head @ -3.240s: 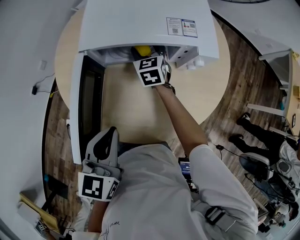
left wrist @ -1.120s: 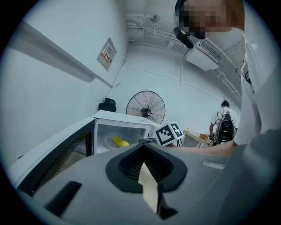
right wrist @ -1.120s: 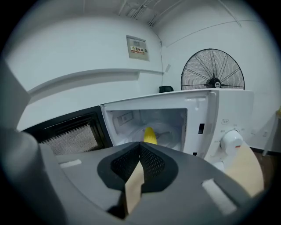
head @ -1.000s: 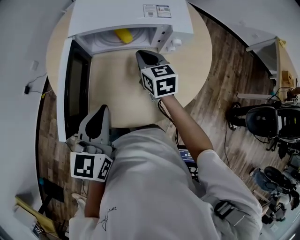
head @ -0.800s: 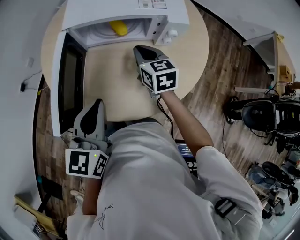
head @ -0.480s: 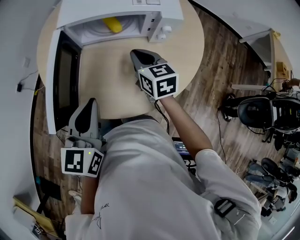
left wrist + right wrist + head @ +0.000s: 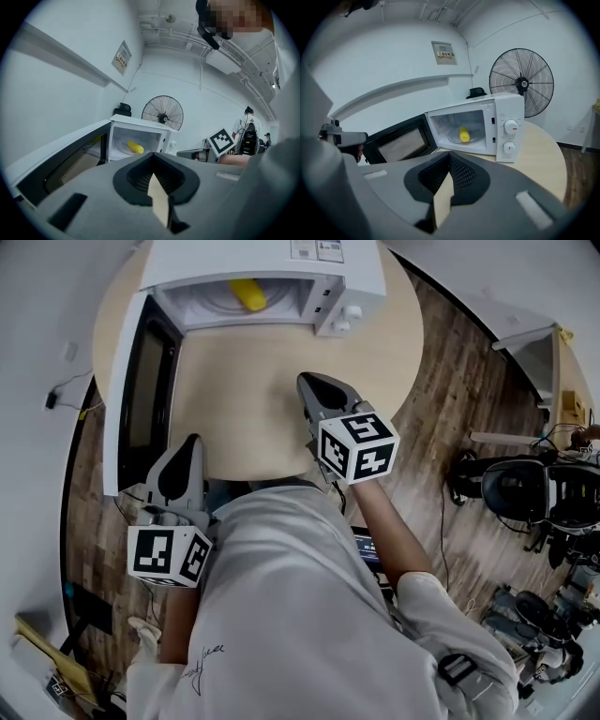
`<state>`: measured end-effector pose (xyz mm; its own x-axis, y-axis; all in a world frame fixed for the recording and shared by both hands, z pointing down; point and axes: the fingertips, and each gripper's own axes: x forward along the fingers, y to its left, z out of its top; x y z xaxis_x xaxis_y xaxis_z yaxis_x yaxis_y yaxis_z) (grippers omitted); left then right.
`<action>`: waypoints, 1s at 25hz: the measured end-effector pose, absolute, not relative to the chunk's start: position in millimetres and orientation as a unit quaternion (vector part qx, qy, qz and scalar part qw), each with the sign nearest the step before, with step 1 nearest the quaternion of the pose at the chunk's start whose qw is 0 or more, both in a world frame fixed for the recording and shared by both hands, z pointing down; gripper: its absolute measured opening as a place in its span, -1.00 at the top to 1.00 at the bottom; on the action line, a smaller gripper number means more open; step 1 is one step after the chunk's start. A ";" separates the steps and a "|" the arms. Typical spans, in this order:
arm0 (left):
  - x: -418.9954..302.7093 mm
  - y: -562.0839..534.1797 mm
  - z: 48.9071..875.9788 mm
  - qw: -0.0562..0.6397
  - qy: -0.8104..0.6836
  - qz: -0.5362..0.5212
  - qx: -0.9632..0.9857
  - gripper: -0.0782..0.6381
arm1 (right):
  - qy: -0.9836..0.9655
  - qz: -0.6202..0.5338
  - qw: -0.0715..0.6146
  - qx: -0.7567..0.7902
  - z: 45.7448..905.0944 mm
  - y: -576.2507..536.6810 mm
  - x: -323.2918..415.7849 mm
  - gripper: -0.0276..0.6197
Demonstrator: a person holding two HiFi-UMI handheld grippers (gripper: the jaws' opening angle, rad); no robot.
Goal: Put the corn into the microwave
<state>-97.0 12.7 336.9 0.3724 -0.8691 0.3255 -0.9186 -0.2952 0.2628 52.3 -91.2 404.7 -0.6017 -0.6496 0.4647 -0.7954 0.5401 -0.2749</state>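
Observation:
The yellow corn lies on the glass plate inside the white microwave, whose door hangs wide open to the left. It also shows in the left gripper view as corn and in the right gripper view as corn. My right gripper hovers over the round table's near part, well back from the oven, shut and empty. My left gripper is held at the table's near edge beside the door, jaws together with nothing between them.
The round wooden table carries only the microwave. A standing fan is behind the oven. To the right, on the wood floor, are chairs and gear. A person stands in the far background.
My right gripper has drawn back from the microwave toward the table's near right side. The corn stays on the plate inside. The left gripper has barely shifted.

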 end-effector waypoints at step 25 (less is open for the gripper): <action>-105.2 3.0 315.7 0.202 -0.593 0.034 0.779 0.81 | -0.870 0.229 0.115 0.422 339.0 -50.4 109.5 0.88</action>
